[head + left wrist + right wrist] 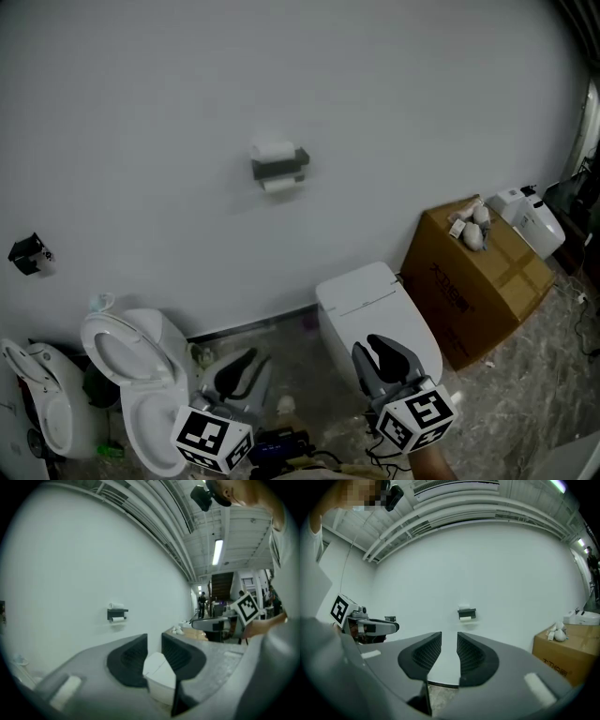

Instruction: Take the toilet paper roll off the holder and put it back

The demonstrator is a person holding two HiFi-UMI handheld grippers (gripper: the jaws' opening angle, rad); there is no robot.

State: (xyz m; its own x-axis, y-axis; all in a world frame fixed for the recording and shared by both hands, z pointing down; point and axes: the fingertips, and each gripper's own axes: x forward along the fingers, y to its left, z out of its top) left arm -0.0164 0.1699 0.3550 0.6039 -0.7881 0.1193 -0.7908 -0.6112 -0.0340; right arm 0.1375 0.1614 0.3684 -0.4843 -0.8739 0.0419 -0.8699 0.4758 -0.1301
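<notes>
Head view showed the toilet paper roll (281, 185) seated in the holder (279, 168) on the wall (394, 112), a spare roll (272, 150) resting on top; both grippers hung low, well apart from it. Left gripper (239, 367) and right gripper (378, 352) each had jaws parted by a narrow gap, nothing between them. Judgement: approach not yet made; one gripper should widen before arrival, close across the seated roll's sides, and draw it out level, clear of the spare roll.

Distant people (202, 603) too small, indistinct
</notes>
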